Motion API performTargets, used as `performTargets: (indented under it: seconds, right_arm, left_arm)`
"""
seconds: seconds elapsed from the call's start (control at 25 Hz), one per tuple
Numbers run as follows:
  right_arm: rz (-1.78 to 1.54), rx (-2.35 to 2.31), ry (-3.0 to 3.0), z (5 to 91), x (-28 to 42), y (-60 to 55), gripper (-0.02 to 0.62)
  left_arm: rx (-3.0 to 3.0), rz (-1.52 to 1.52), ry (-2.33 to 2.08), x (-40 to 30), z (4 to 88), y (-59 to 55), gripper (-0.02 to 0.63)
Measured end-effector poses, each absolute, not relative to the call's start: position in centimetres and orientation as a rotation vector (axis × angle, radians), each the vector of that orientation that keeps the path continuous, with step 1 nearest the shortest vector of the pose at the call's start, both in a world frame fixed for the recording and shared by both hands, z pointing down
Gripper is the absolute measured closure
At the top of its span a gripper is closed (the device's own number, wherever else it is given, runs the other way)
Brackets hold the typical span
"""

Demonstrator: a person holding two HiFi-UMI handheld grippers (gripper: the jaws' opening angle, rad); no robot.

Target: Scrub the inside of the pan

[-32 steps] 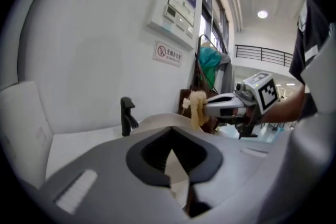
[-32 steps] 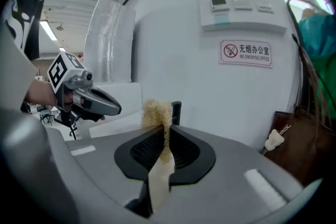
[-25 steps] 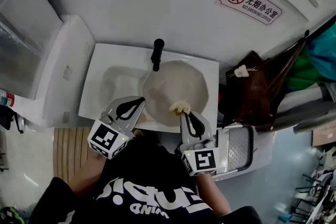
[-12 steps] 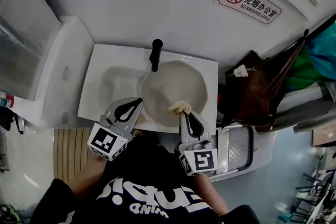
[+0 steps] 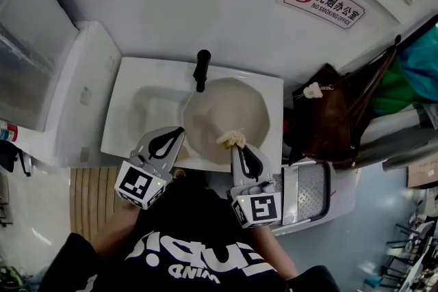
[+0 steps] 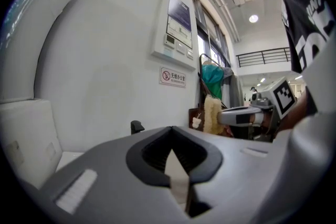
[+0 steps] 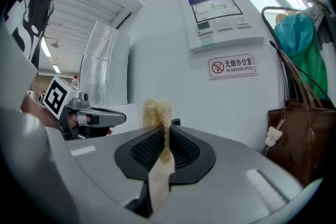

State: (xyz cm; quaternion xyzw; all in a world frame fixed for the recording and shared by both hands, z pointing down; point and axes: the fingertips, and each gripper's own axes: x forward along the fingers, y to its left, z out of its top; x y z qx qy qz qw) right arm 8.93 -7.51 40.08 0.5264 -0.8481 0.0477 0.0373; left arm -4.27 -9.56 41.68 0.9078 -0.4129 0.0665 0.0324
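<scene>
The pan [image 5: 226,113] lies in the right half of the sink [image 5: 140,113], a bag [image 5: 332,121] further right.

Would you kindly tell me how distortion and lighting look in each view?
Head view: fisheye bows the sink rim, even light, pan sharp. Left gripper view: dark corners, ceiling lamp glares, near jaws soft. Right gripper view: dark corners, window bright, sponge sharp.

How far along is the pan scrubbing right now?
Done: the pan sits in the sink, and the right gripper is clamped on the scrub pad. In hand: the pad is at the pan's near rim; the left gripper is shut, empty, alongside. Left: scrubbing the inside; its cleanliness can't be judged.
</scene>
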Motion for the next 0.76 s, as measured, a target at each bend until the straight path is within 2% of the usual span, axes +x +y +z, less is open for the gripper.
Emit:
performTargets:
  seconds: [0.76]
  right_arm:
    - [0.147,1.618,-2.602,40.09,8.84,-7.34,0.558]
  left_arm:
    - [2.785,0.219,-1.229,-3.91,42.33,-9.19,0.611]
